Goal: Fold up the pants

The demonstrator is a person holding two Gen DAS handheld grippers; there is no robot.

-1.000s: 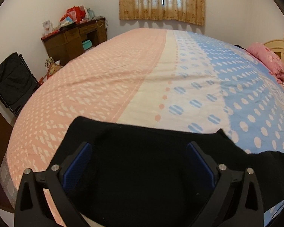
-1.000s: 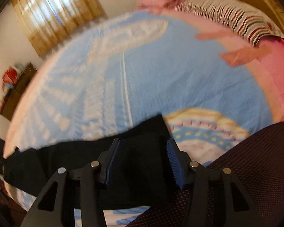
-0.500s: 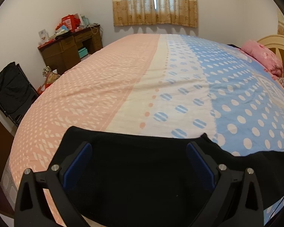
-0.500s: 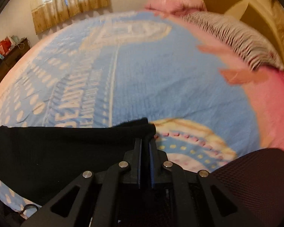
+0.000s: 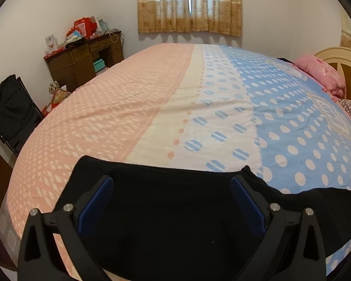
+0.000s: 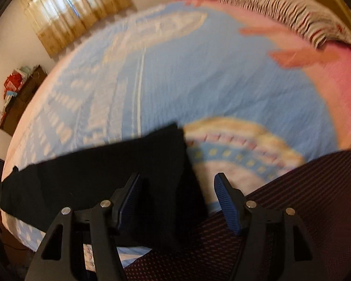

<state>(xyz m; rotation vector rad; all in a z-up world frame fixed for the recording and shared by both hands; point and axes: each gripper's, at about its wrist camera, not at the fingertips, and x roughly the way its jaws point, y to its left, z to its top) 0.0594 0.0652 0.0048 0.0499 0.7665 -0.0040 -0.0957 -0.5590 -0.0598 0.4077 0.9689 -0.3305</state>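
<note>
With both the left tool point(image 5: 169, 201) and right tool point(image 6: 179, 201) spread wide, the soft, limp black pants point(image 5: 175, 222) on the bed point(image 5: 152, 105) probably grip best pinched at edges or corners.

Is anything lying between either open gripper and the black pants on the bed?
Nothing visible does. The left gripper sits open directly over the black pants, and the right gripper straddles their end on the bedspread.

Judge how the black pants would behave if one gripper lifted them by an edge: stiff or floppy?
Probably floppy: the black pants lie flat, following the bedspread. Likely light, as thin cloth. An edge grip would probably let the rest sag.
</note>
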